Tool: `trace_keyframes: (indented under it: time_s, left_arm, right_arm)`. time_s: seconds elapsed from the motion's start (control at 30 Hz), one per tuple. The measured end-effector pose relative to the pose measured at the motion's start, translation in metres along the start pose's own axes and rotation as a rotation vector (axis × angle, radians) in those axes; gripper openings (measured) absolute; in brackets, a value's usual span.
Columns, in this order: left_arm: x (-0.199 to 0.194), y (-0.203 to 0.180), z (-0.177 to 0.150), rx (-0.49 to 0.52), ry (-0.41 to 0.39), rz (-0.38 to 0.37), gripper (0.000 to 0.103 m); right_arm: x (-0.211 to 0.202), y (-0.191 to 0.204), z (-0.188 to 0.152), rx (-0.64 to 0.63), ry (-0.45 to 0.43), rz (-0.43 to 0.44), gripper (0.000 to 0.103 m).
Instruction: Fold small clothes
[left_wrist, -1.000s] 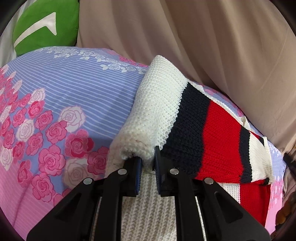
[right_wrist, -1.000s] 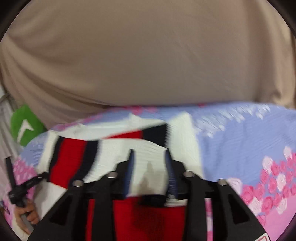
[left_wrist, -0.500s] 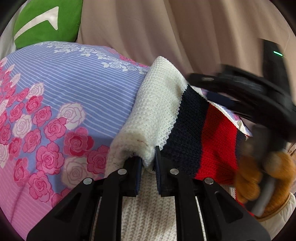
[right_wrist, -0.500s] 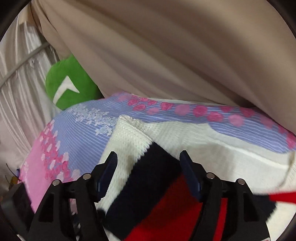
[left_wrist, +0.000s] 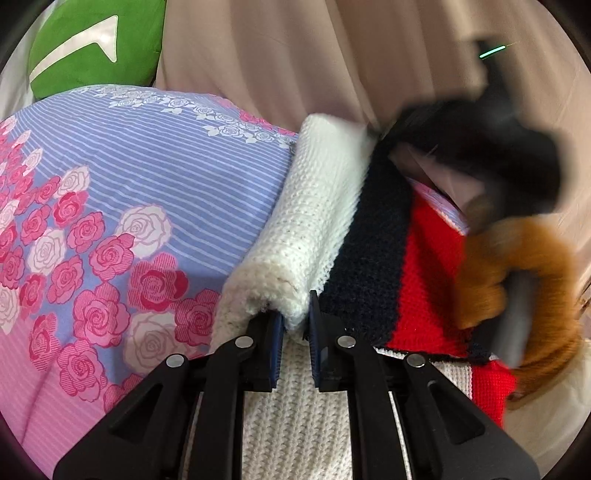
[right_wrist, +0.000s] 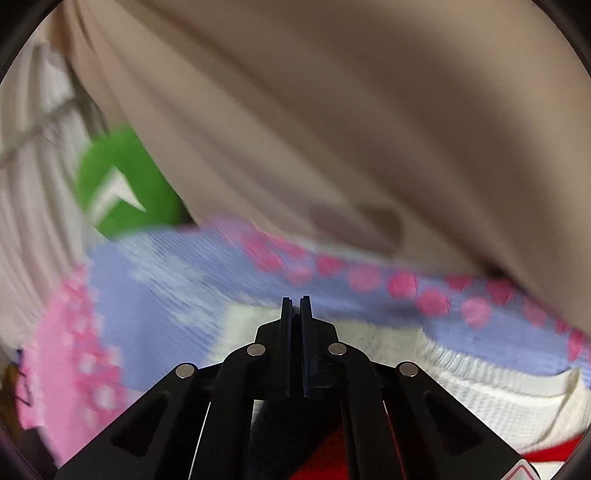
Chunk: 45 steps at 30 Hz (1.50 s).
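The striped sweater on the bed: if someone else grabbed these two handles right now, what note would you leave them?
Left gripper: shut on the white cuff of the sweater, whose sleeve lies folded across the body.
Right gripper: jaws pressed together over the sweater's far edge; whether any knit is pinched is not visible. The right hand is blurred.
Sweater lies on the floral bedsheet, green cushion behind.
Done: one sleeve brought in.
Left: probably the other sleeve, then fold the body; check the right grip first.

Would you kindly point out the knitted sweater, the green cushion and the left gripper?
knitted sweater (left_wrist: 373, 236), left wrist view, navy stripe.
green cushion (left_wrist: 88, 44), left wrist view, green face.
left gripper (left_wrist: 295, 328), left wrist view, between fingertips.
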<state>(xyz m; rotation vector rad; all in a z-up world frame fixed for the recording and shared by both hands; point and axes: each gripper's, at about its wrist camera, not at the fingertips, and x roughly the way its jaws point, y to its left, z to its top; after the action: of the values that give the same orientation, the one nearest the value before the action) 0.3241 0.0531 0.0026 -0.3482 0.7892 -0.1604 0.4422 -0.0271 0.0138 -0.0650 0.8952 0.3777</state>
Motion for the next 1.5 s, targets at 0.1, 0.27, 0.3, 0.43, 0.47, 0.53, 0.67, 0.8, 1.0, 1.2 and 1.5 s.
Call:
trace_keyframes:
  time_s: [0.1,0.27,0.3,0.43,0.47,0.53,0.67,0.8,1.0,1.2,1.5]
  left_arm:
    - [0.002,0.000,-0.001,0.000,0.000,-0.001,0.011]
    - [0.001,0.002,0.000,-0.006,0.000,-0.006,0.011]
    - [0.001,0.002,0.000,-0.005,-0.001,-0.005,0.012]
    - [0.000,0.002,0.000,-0.006,-0.002,-0.002,0.012]
    - [0.000,0.002,0.000,-0.005,-0.003,0.000,0.012]
    - [0.000,0.001,0.000,-0.004,-0.002,0.001,0.012]
    - [0.001,0.001,-0.001,0.004,0.001,-0.007,0.012]
    - [0.002,0.005,0.000,-0.009,0.006,-0.024,0.013]
    - [0.001,0.003,0.001,0.001,0.002,-0.009,0.013]
    - [0.001,0.000,0.000,0.015,-0.003,0.006,0.013]
    - [0.001,-0.001,0.000,0.025,-0.001,0.008,0.013]
  right_arm:
    - [-0.010,-0.006,0.007,0.057,-0.033,0.058,0.004]
    - [-0.055,0.003,0.001,0.053,-0.109,0.222,0.019]
    - [-0.056,0.010,-0.003,0.028,-0.096,0.235,0.019]
    - [-0.021,0.049,-0.018,-0.129,0.018,0.149,0.017]
    - [-0.012,0.055,-0.018,-0.143,0.008,0.127,0.017]
    - [-0.005,0.057,-0.007,-0.143,-0.007,0.108,0.014]
    - [-0.011,0.039,0.006,-0.013,-0.014,0.137,0.014]
    - [-0.089,-0.006,-0.039,0.050,-0.177,0.117,0.032]
    - [-0.202,-0.146,-0.157,0.285,-0.292,-0.192,0.065]
    - [-0.198,-0.215,-0.211,0.483,-0.178,-0.125,0.066]
    - [-0.242,-0.198,-0.199,0.372,-0.311,-0.124,0.007]
